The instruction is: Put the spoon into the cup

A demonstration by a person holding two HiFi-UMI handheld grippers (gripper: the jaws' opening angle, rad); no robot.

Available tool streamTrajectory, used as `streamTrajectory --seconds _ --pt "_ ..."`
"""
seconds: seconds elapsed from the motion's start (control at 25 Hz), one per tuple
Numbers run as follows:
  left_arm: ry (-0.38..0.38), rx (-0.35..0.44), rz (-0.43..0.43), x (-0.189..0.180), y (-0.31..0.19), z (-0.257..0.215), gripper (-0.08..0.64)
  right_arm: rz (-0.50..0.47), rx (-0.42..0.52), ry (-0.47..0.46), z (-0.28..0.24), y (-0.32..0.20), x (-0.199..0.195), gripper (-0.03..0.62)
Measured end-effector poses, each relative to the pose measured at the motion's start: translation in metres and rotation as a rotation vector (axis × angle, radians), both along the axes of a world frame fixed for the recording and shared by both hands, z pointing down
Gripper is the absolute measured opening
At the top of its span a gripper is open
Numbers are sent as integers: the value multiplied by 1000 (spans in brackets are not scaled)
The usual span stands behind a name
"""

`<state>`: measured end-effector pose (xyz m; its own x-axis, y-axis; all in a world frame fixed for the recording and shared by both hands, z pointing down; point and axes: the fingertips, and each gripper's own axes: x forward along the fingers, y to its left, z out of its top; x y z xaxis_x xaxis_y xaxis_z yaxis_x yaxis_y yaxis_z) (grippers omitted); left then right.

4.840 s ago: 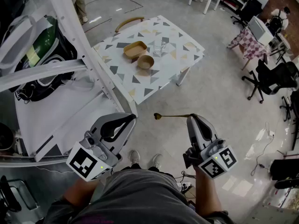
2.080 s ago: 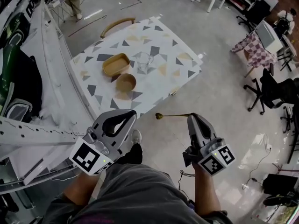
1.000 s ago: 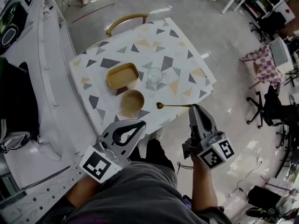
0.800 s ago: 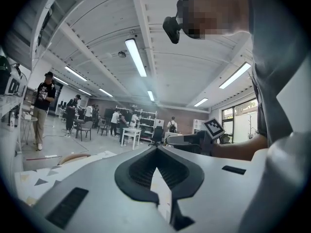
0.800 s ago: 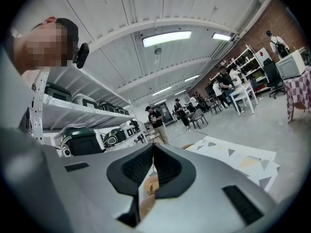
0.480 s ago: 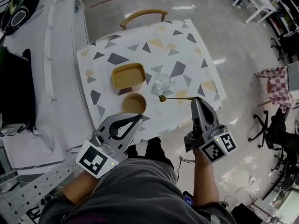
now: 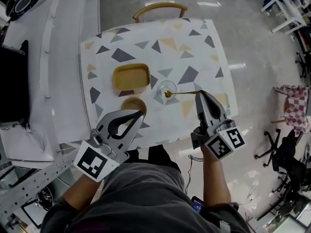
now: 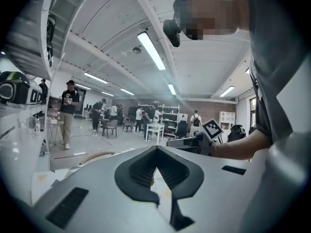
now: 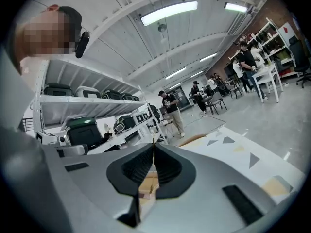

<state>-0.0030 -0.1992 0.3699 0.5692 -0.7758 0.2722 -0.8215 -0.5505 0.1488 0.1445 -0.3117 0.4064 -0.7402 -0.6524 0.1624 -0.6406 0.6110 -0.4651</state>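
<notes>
Right gripper: my right gripper (image 7: 198, 93) sits right of centre in the head view. Its jaws are pinched narrow on the end of the spoon's handle.
Left gripper: my left gripper (image 7: 141, 113) is lower left of centre. Its own view shows the tips together with nothing between them.
Spoon: the spoon (image 7: 182, 92) lies roughly level. Its thin handle runs left from the right gripper's tips. Its golden bowl end lines up with the mouth of the cup in the head view. I cannot tell whether it is inside the rim or above it.
Cup: the cup (image 7: 171, 86) is clear glass. It stands upright near the middle of the tabletop, just left of the right gripper's tips.
Wooden bowl: a round wooden bowl (image 7: 129, 104) sits lower left of the cup. The left gripper's tips partly cover it.
Tray: a yellow rectangular tray (image 7: 131, 76) lies just above the bowl, left of the cup and apart from it.
Tabletop: the tabletop (image 7: 194, 52) is white with grey and tan triangles.
Chair: a curved wooden chair back (image 7: 160, 6) shows at the tabletop's far edge, top centre.
</notes>
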Motion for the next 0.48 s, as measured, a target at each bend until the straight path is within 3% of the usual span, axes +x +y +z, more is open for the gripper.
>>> streamTrajectory --seconds 0.48 --pt "-22 -38 -138 -13 -20 26 14 -120 -82 56 70 -37 -19 23"
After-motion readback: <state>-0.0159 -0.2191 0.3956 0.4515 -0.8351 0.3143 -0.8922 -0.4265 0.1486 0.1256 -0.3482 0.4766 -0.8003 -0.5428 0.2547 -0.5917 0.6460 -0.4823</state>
